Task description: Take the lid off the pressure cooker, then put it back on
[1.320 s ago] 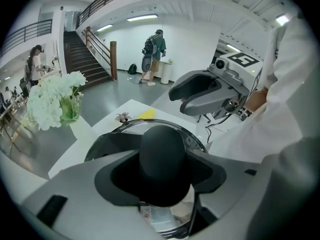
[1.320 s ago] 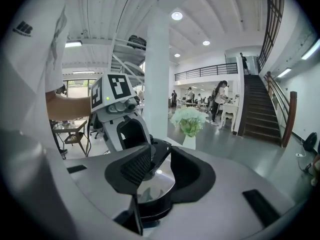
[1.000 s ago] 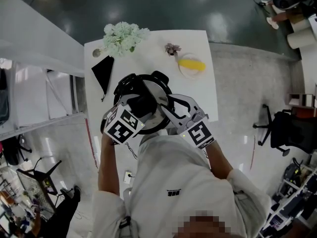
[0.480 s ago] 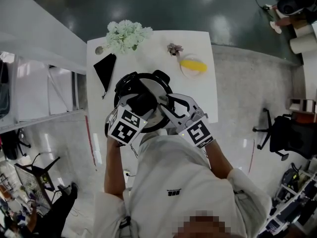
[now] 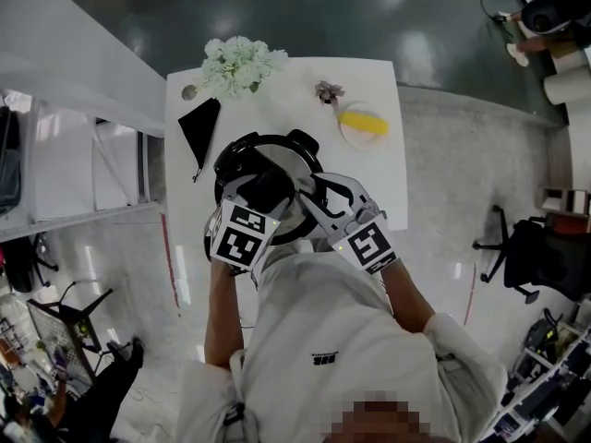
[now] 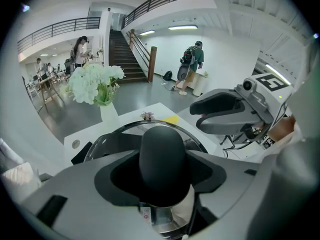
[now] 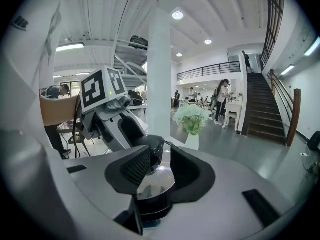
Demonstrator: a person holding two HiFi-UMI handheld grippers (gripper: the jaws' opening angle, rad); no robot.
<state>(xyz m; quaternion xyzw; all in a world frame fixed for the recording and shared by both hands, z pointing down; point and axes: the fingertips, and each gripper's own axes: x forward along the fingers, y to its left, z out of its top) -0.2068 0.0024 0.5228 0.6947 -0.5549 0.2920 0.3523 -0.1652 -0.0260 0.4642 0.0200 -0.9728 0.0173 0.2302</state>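
**A:** Where's the pot rn?

**B:** The pressure cooker [image 5: 277, 140] is mid-frame in the head view, on the white table [image 5: 369, 187]. The lid [image 5: 294, 168] is sitting on it. There are flowers [image 5: 242, 63] at the table's upper left.

**A:** And the arms?

**B:** Both are in close, side by side, just below the pot in frame. The left forearm [image 5: 222, 312] comes up from the lower left, w/ the wrist bent so the left gripper [image 5: 262, 196] tips steeply down onto the lid. The right forearm [image 5: 406, 298] comes in from the lower right. The right gripper [image 5: 312, 194] slants down more gently twd the pot's near right edge.

**A:** Jaws?

**B:** The left is clamped on the black lid handle [image 6: 164, 154], which fills the gap btw the pads, so it's a wide grip. The right pads look closed on a dark side handle [image 7: 150, 210] at the rim, w/ shiny lid showing just above it.

**A:** Are the grippers touching each other?

**B:** The tips are v. near each other over the lid, but I can't tell if they meet.
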